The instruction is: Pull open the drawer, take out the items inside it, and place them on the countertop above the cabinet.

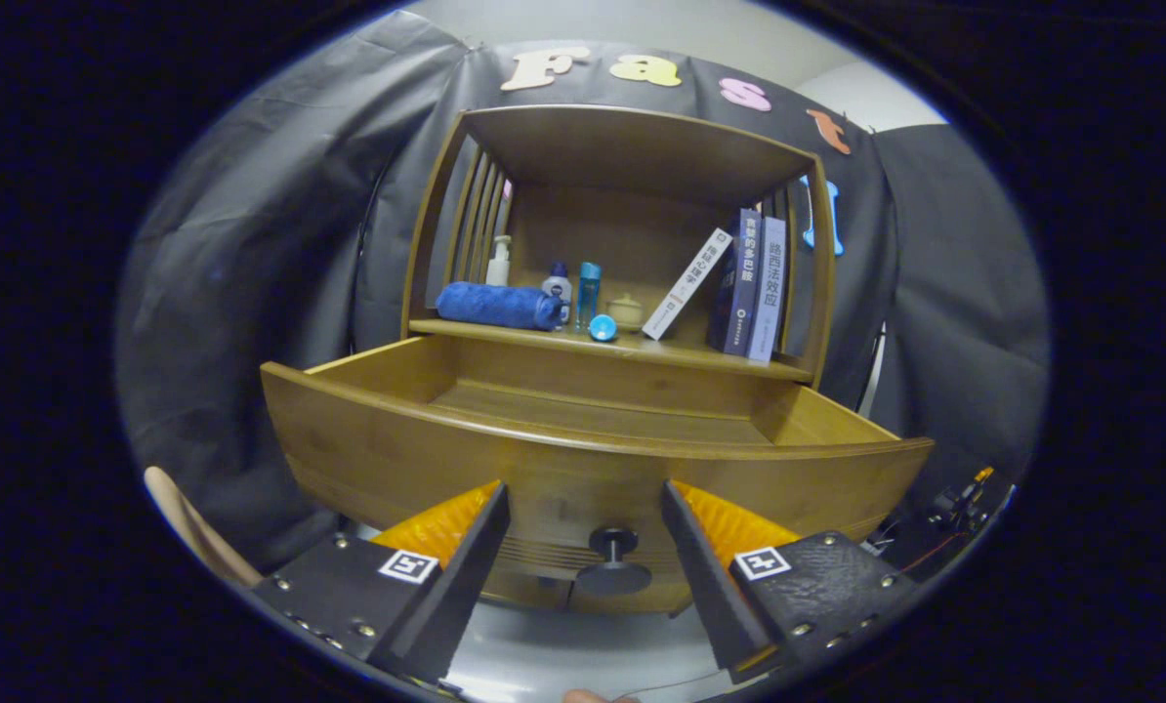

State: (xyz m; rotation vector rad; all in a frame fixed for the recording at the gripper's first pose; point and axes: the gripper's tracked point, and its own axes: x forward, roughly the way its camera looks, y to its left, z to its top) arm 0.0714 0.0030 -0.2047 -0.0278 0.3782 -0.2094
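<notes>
The drawer (583, 430) is seen pulled out in the middle of the frame, under the shelf (603, 344). It looks stiff and heavy. Its round knob (613, 558) can be gripped. The fingers (585, 532) are held wide, nothing between them but the knob, untouched.

Black cloth wall (251, 244) drapes behind a wooden cabinet (632, 156); pale ceiling (739, 34) above, white wall (886, 98) at right corner, grey floor (583, 654) below, dim indoor light.
</notes>
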